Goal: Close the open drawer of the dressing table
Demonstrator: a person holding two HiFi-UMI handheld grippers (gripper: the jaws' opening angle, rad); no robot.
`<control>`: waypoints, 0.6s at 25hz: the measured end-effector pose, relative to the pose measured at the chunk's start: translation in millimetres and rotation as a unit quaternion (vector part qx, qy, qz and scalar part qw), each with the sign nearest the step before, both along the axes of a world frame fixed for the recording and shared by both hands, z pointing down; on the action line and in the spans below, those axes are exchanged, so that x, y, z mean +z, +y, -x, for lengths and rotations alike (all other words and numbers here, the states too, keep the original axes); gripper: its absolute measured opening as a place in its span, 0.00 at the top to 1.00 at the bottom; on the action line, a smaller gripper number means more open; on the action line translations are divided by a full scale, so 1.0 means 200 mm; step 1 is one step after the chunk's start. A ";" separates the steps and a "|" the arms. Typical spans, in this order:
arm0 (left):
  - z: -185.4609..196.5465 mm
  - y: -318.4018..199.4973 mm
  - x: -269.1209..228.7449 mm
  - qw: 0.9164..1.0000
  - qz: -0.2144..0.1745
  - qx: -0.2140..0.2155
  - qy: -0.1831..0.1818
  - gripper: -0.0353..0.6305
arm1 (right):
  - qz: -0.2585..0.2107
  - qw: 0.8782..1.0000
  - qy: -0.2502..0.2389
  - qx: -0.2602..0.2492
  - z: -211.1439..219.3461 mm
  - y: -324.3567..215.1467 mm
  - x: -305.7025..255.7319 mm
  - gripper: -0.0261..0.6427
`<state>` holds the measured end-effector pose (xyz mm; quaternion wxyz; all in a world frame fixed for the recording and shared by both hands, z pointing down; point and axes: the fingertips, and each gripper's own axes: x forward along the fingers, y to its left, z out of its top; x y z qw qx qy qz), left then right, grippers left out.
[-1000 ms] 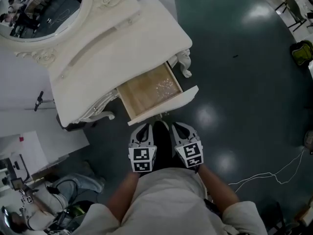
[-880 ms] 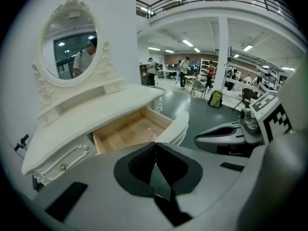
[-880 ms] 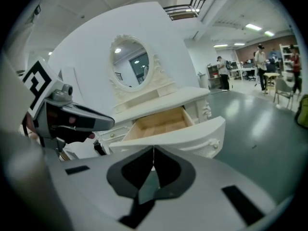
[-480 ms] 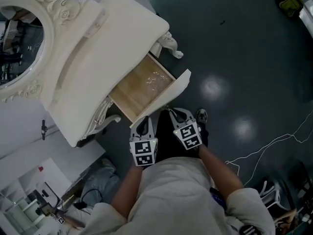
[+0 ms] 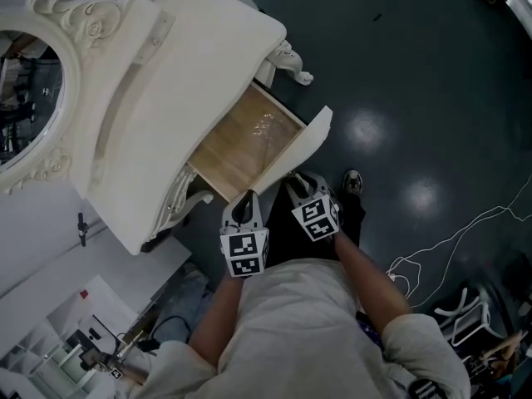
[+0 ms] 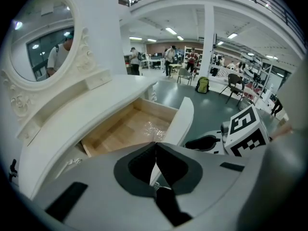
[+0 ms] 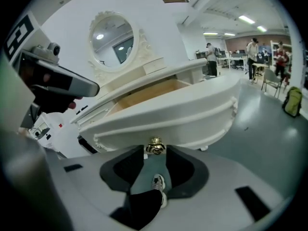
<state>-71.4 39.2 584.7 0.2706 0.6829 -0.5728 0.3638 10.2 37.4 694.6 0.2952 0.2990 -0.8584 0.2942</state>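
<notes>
The white dressing table (image 5: 208,48) has its wooden drawer (image 5: 241,144) pulled out, with crinkled clear film (image 5: 264,127) on the drawer floor. The curved white drawer front (image 5: 306,150) faces me. My right gripper (image 5: 299,183) is just below that front. In the right gripper view its jaws (image 7: 154,149) are opening, and the gold knob (image 7: 155,147) sits between the fingertips without being pressed. My left gripper (image 5: 245,204) hangs shut and empty by the drawer's near corner. Its closed tips (image 6: 155,145) point at the drawer front (image 6: 182,121).
An oval mirror (image 5: 29,98) in a carved frame stands on the table. A carved table leg (image 5: 291,61) stands on the dark floor. A white cable (image 5: 453,243) trails at the right. My shoe (image 5: 352,181) is beside the right gripper. Clutter lies at the lower left (image 5: 100,339).
Both grippers have come down and closer to the drawer front. The head view has swung, so the table now sits further up and left.
</notes>
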 end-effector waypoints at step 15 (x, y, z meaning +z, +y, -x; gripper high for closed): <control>0.07 0.01 0.00 1.000 -0.011 -0.013 0.011 0.94 | -0.007 1.000 0.025 0.003 0.02 -0.03 0.03 0.75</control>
